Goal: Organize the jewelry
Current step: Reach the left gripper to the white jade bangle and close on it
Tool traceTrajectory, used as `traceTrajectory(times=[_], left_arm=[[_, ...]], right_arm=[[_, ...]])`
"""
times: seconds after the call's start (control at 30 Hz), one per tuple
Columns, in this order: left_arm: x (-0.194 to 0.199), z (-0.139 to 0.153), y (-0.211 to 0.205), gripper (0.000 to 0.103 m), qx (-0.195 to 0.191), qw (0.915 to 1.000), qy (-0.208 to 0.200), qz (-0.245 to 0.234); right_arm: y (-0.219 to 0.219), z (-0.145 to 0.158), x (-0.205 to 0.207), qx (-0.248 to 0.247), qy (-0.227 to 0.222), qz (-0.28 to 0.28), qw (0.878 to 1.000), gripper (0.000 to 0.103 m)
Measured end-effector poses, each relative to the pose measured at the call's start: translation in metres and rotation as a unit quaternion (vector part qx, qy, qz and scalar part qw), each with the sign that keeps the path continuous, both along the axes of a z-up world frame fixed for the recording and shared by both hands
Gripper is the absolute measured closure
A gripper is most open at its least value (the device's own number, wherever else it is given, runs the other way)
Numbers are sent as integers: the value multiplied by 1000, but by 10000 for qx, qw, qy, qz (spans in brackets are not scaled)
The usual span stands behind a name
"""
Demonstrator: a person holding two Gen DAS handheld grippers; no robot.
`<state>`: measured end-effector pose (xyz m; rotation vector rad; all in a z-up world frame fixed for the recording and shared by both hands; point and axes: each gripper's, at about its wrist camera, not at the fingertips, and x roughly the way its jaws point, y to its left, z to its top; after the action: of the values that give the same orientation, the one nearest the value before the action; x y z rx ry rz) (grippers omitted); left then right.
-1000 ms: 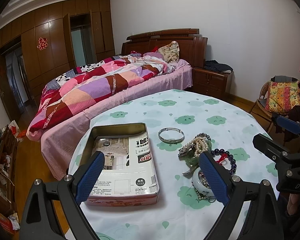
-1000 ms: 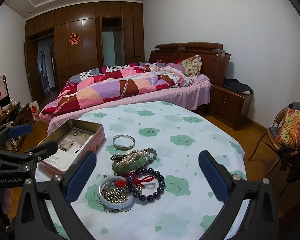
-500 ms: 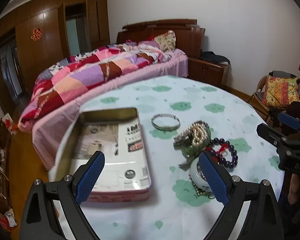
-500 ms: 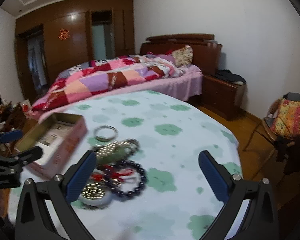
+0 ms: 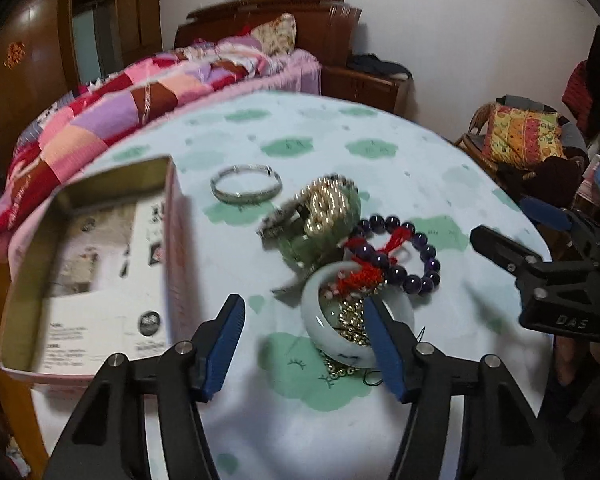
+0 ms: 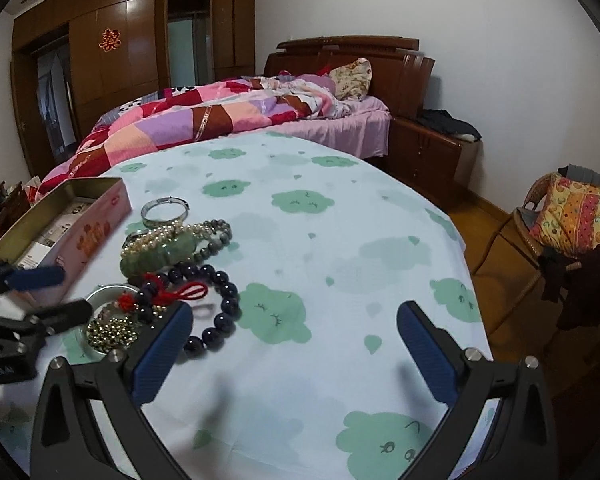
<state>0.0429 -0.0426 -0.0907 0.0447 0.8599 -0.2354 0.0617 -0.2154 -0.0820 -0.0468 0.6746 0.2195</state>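
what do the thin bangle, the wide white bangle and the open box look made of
Thin bangle: likely silver-toned metal, with a grey shine. Wide white bangle: glossy, milky, perhaps jade, glass or porcelain. Open box: probably tin, with dull gold inner walls and a pink printed outside.

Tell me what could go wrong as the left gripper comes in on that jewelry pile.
The left gripper, its jaws closing with nothing between them yet, nears the white bangle. A red-tasselled purple bead bracelet and a gold bead chain lie tangled across it, so lifting one may drag the others, possibly off the table.
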Motion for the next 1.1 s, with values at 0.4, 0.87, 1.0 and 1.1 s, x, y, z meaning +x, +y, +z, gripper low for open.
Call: traceTrajectory(times=[0.4,0.87,1.0,1.1], left_arm=[[-1,-3,3,89,-282,9993,105,-209],[3,-1,-2,82,-126,9995,105,-251],[3,-9,-6,49,-81,9994,227,-252],[5,-11,-7,50,-93,9992,236,-322]], right_arm=[[10,-5,-1,-59,29,121,9999,0],[9,-10,2,-85,72,130,9999,0],[10,-12,1,-95,97,145,9998,0],[10,-12,1,-107,101,150,9998,0]])
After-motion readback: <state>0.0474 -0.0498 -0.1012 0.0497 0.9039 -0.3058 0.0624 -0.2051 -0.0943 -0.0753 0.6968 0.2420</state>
